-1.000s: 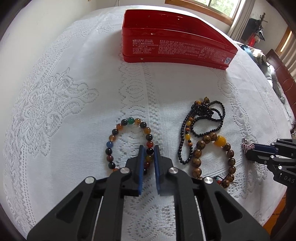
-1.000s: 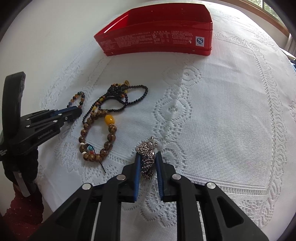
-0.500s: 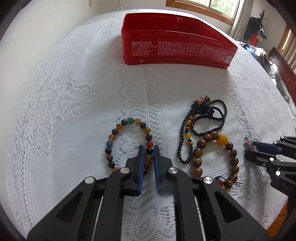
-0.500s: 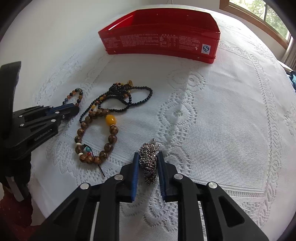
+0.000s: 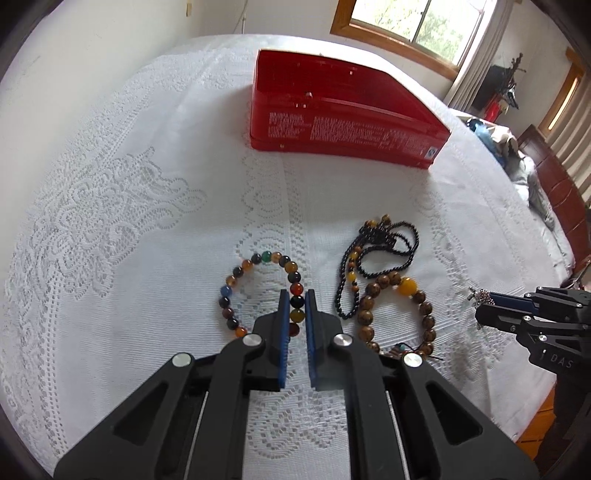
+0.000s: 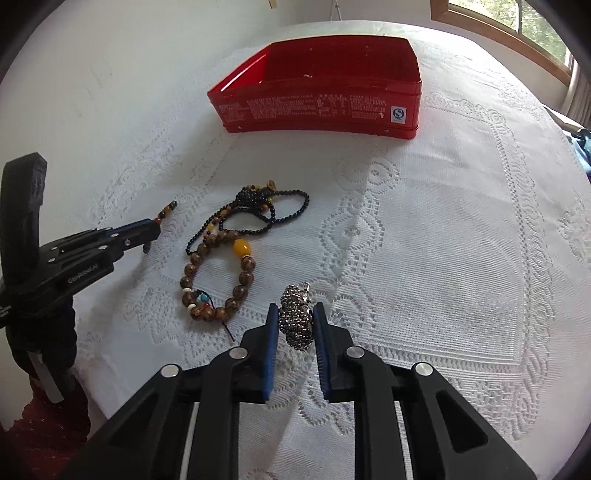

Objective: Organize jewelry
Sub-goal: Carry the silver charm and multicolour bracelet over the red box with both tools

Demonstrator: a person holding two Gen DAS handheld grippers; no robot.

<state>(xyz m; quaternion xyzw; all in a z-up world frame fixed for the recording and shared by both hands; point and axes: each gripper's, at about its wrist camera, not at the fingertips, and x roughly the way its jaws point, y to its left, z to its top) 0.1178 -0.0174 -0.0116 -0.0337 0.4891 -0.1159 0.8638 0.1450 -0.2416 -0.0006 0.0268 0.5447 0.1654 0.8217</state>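
Note:
My left gripper (image 5: 296, 301) is shut on the right side of a multicolour bead bracelet (image 5: 236, 275), lifted a little off the white lace cloth. My right gripper (image 6: 295, 314) is shut on a bunched silver rhinestone bracelet (image 6: 295, 317), held above the cloth. An open red tin box (image 5: 343, 110) stands at the back of the table; it also shows in the right wrist view (image 6: 321, 88). A brown wooden bead bracelet with a yellow bead (image 5: 399, 314) and a black bead necklace (image 5: 380, 251) lie on the cloth between the grippers.
The round table is covered with a white lace cloth (image 5: 129, 221). Its edge runs close at the right, with a bed and wooden furniture (image 5: 554, 192) beyond. A wall and a window (image 5: 417, 22) lie behind the table.
Both grippers have risen and tilted back with their bracelets held, so the red box's inside has come into view. The loose beads on the cloth have not moved.

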